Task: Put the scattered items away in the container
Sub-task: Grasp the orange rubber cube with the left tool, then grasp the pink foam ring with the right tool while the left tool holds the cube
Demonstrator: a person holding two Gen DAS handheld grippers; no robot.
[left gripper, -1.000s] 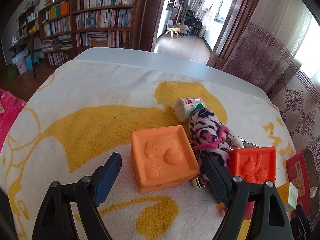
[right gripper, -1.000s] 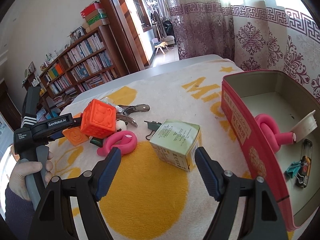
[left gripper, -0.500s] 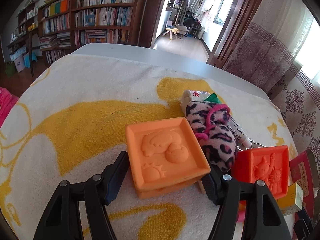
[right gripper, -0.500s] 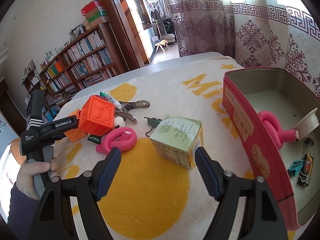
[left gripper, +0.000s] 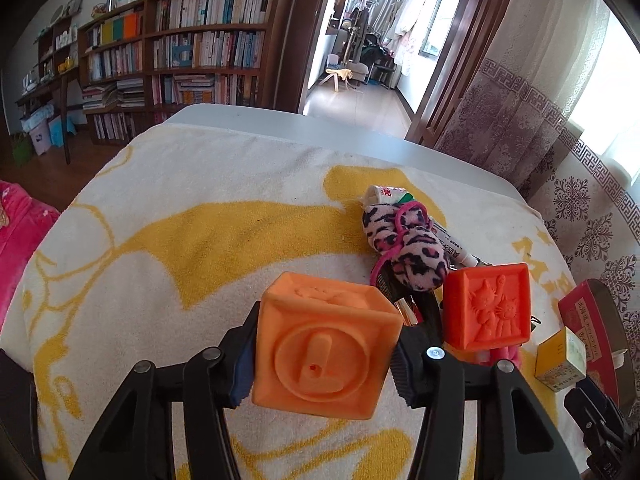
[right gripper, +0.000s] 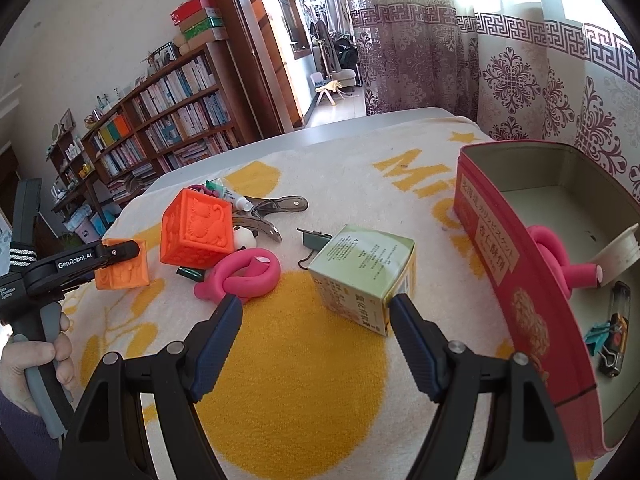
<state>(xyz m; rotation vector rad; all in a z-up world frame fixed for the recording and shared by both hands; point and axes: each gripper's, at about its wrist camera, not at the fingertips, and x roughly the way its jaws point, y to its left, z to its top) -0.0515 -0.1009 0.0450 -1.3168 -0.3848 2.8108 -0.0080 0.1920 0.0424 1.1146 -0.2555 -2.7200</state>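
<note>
Since the earlier frame the left gripper has just been closing and now clamps the pale orange block, which has tipped to show a different face, at lower centre of the left view. Right of it sits the red-orange block. Only the right view shows inside the red tin, at right. The right gripper hangs wide, empty, unmoved, before the green carton.

red tin: cut off at right edge | carton: print too small to read
</note>
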